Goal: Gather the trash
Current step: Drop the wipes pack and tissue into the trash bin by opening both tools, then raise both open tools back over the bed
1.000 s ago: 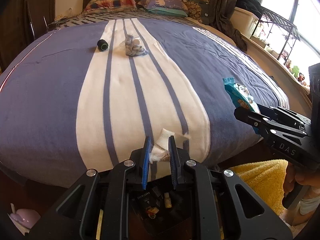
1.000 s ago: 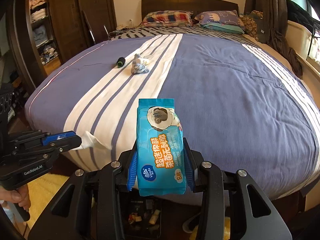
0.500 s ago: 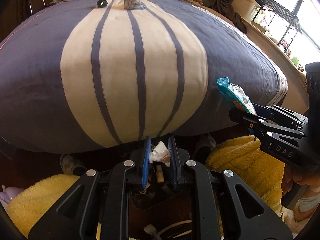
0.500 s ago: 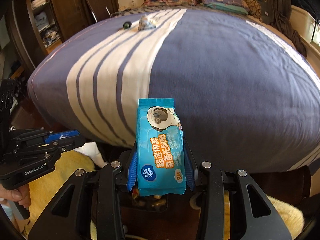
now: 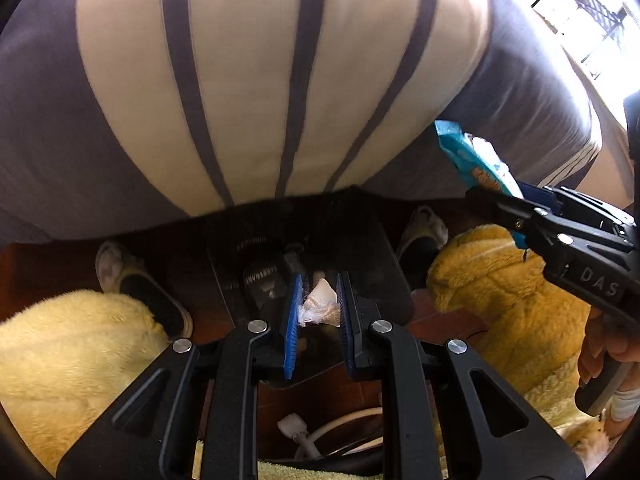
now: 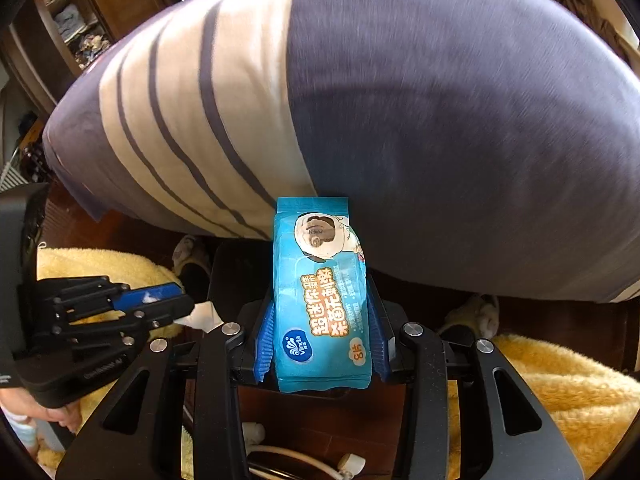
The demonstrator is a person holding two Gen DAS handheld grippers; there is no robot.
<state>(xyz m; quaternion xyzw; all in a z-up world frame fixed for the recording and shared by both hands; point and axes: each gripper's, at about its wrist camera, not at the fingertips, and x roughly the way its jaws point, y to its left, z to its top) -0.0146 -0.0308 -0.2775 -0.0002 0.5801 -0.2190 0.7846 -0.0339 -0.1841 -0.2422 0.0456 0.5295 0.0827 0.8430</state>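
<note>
My left gripper (image 5: 319,284) is shut on a crumpled white tissue (image 5: 320,305), held low over a dark bin (image 5: 372,256) on the floor at the foot of the bed. The left gripper also shows in the right wrist view (image 6: 188,304) with the tissue (image 6: 204,314) sticking out. My right gripper (image 6: 320,316) is shut on a blue wet-wipe packet (image 6: 320,300), upright between the blue pads. The packet also shows in the left wrist view (image 5: 472,160) at the right, held by the right gripper (image 5: 496,200).
The striped purple and white bed (image 5: 260,80) fills the upper view. Yellow fluffy rugs (image 5: 72,352) (image 6: 560,392) lie on the dark floor. Slippers (image 5: 132,276) (image 5: 424,228) sit by the bin. A white cable and plug (image 5: 304,432) lie below. A wooden shelf (image 6: 76,20) stands at left.
Both grippers have tilted and moved down from the bed top toward the floor, still holding the tissue and the packet. The bin and slippers have come into view.
</note>
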